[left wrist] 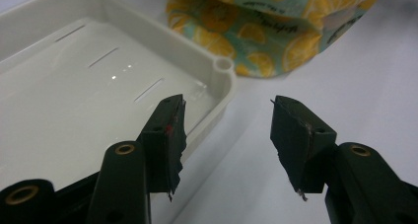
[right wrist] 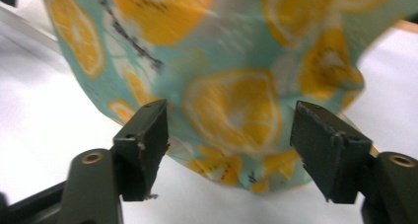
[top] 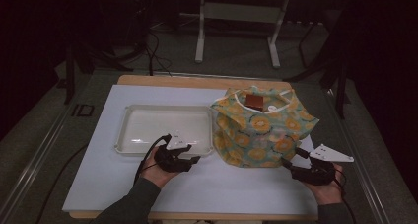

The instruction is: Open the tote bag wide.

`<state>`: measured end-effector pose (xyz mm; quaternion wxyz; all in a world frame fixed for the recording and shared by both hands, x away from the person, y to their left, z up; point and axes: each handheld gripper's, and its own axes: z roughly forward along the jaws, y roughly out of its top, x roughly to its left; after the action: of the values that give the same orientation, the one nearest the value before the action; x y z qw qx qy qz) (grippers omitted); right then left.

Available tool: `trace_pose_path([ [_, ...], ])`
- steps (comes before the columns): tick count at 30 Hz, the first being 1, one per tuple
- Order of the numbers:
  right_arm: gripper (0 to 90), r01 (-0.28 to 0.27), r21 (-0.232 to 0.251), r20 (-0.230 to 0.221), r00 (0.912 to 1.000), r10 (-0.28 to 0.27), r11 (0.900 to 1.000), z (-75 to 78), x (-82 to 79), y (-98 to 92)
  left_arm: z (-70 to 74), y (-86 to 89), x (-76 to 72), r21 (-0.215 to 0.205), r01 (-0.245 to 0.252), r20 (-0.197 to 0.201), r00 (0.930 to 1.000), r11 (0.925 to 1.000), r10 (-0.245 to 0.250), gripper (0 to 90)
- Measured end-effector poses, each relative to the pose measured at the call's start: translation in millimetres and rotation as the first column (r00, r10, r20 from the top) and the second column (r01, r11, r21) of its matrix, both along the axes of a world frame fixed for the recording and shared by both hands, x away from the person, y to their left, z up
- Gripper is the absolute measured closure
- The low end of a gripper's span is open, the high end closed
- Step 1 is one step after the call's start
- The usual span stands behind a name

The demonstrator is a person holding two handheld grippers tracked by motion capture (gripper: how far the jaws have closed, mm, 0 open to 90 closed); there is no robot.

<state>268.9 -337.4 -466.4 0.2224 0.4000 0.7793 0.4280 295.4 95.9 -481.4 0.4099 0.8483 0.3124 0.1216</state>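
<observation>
A teal fabric bag (top: 261,130) printed with orange citrus slices stands on the white board, with a brown item (top: 255,101) showing in its open top. My left gripper (top: 193,155) is open at the front right corner of the white tray (top: 123,135). In the left gripper view its jaws (left wrist: 226,115) stand apart with nothing between them, the tray corner (left wrist: 217,86) under the left jaw and the bag (left wrist: 256,31) beyond. My right gripper (top: 292,157) is open at the bag's lower right. Its jaws (right wrist: 229,120) frame the bag's bottom fabric (right wrist: 231,61) without pressing on it.
The tray holds nothing and lies left of the bag, nearly touching it. The white board (top: 98,184) rests on a wooden tabletop (top: 148,80). Beyond the table are a metal stand's legs (top: 199,46) and cables on the floor.
</observation>
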Motion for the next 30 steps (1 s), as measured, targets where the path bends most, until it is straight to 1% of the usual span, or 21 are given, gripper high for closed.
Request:
trace_pose_path([
  [4,30.1,-0.018,0.003,0.001,0.9998,0.018,1.000,1.6,1.8,4.3,1.6,-6.3,2.0,-0.010,0.008,-0.001,1.0000,0.9999,-0.008,45.8],
  [5,33.8,-0.027,-0.003,0.004,0.9996,0.027,1.000,2.3,3.5,7.5,2.4,-10.3,3.3,-0.014,0.011,-0.001,0.9999,0.9998,-0.011,45.7],
  [6,37.8,-0.033,-0.001,-0.001,0.9995,0.033,0.999,2.5,4.3,8.3,2.4,-10.3,3.3,-0.014,0.011,-0.001,0.9999,0.9998,-0.011,45.7],
  [7,37.8,-0.033,-0.001,-0.001,0.9995,0.033,0.999,2.5,4.3,8.3,2.8,-11.9,4.3,-0.014,0.014,-0.002,0.9999,0.9998,-0.014,45.7],
  [8,47.3,-0.048,0.009,-0.010,0.9988,0.048,0.999,3.3,5.0,8.8,3.6,-15.5,5.5,-0.019,0.018,-0.004,0.9998,0.9997,-0.018,45.6],
  [9,51.9,-0.054,0.014,-0.011,0.9985,0.054,0.998,3.6,4.9,8.7,4.3,-17.2,6.0,-0.019,0.021,-0.004,0.9998,0.9996,-0.022,45.6],
  [10,51.9,-0.054,0.014,-0.011,0.9985,0.054,0.998,3.6,4.9,8.7,4.3,-17.2,6.0,-0.019,0.021,-0.004,0.9998,0.9996,-0.022,45.6],
  [12,60.7,-0.067,0.022,-0.010,0.9977,0.067,0.998,4.5,3.6,7.9,6.0,-22.5,7.0,-0.026,0.030,-0.003,0.9995,0.9992,-0.030,45.7],
  [16,71.2,-0.075,0.040,-0.019,0.9970,0.076,0.996,5.0,2.7,5.7,9.5,-34.6,7.6,-0.026,0.053,0.001,0.9986,0.9982,-0.053,45.9],
  [20,80.6,-0.076,0.046,-0.012,0.9970,0.077,0.996,5.3,0.5,3.8,12.1,-47.9,8.0,-0.023,0.068,0.002,0.9977,0.9974,-0.068,46.3],
  [25,86.3,-0.069,0.047,-0.012,0.9975,0.070,0.996,5.5,-2.3,1.6,14.7,-63.2,9.2,-0.018,0.085,0.004,0.9964,0.9962,-0.085,47.3],
  [27,87.7,-0.066,0.046,-0.010,0.9977,0.067,0.997,5.4,-3.8,1.1,15.5,-68.2,9.2,-0.022,0.087,0.005,0.9962,0.9960,-0.087,47.7],
  [29,87.7,-0.065,0.045,-0.009,0.9978,0.065,0.997,5.4,-4.5,0.8,15.5,-68.2,9.2,-0.022,0.087,0.005,0.9962,0.9960,-0.087,48.1],
  [30,88.3,-0.065,0.045,-0.009,0.9978,0.065,0.997,5.4,-4.5,0.8,16.5,-73.4,9.0,-0.019,0.086,0.010,0.9962,0.9961,-0.086,48.1],
])
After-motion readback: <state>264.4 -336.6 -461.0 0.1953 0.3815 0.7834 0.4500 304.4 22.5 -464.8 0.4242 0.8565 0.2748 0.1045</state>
